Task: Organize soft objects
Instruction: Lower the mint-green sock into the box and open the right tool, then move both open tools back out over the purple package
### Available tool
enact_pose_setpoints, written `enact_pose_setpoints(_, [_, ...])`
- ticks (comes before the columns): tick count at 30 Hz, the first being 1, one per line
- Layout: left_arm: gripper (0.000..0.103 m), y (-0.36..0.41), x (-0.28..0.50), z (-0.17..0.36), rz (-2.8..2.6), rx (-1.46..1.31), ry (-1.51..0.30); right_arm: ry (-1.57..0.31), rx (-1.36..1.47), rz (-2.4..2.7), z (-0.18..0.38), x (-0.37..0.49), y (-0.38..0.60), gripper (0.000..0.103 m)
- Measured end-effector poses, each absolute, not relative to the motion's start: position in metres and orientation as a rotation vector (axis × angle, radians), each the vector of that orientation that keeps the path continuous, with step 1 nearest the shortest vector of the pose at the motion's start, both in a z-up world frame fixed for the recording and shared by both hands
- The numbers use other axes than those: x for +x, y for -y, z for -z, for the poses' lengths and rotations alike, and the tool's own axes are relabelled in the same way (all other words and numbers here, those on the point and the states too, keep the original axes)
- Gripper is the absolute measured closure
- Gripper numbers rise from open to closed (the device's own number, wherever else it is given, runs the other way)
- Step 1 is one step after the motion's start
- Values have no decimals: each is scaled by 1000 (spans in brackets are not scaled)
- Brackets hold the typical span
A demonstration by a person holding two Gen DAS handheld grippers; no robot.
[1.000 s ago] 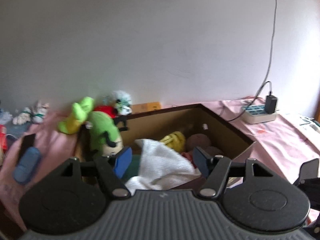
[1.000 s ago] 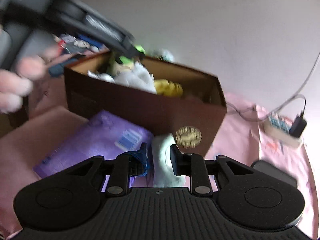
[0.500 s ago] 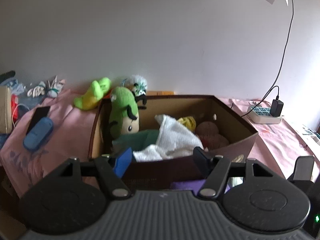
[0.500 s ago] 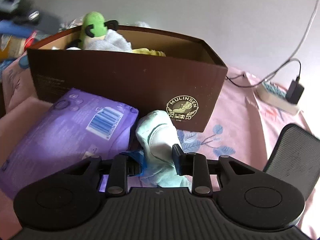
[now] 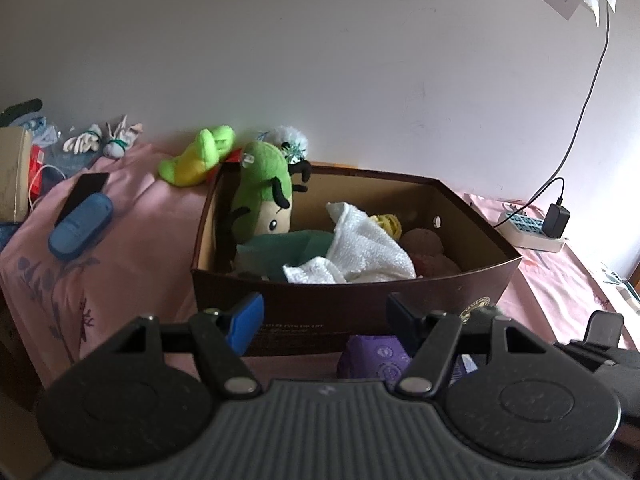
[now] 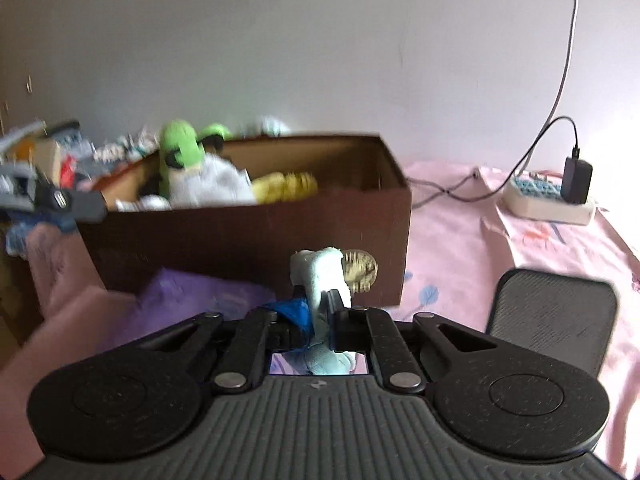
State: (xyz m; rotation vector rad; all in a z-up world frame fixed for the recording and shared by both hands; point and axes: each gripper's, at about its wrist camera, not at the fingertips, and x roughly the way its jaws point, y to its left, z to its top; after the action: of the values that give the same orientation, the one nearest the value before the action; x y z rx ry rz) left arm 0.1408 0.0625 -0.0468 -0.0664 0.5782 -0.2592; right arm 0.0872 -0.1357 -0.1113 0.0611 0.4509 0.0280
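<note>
Only the right wrist view shows the right gripper (image 6: 320, 316) pinching a pale blue soft cloth (image 6: 322, 276) before the brown cardboard box (image 6: 248, 236). The left gripper (image 5: 322, 314) gapes wide and empty before the box, which holds a fuzzy green plush (image 5: 262, 196) and a white terry towel (image 5: 360, 252); a purple packet (image 5: 376, 360) is half hidden.

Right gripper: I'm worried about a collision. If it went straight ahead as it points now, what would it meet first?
Probably the near wall of the brown box. The right gripper, shut on the pale blue cloth, points at that wall below the rim, near the gold emblem. How far off it is cannot be judged.
</note>
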Motion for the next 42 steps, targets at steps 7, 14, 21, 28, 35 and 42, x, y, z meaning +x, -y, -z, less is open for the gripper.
enact_pose_setpoints(7, [34, -61, 135, 44, 279, -67, -566, -304, 239, -98, 60, 83, 160, 103])
enact_pose_setpoints(14, [34, -51, 132, 45, 315, -46, -561, -255, 261, -152, 24, 141, 158, 103])
enact_pose_setpoints(21, [34, -50, 137, 53, 321, -54, -594, -370, 158, -26, 50, 197, 147, 102])
enact_pose_setpoints(28, [34, -53, 147, 63, 290, -66, -659, -380, 238, -69, 50, 174, 153, 101])
enact_pose_setpoints(35, [34, -49, 152, 68, 200, -51, -744, -384, 223, -102, 50, 138, 141, 99])
enact_pose_setpoints(42, [34, -38, 139, 64, 139, -2, -779, -421, 202, -111, 62, 103, 133, 96])
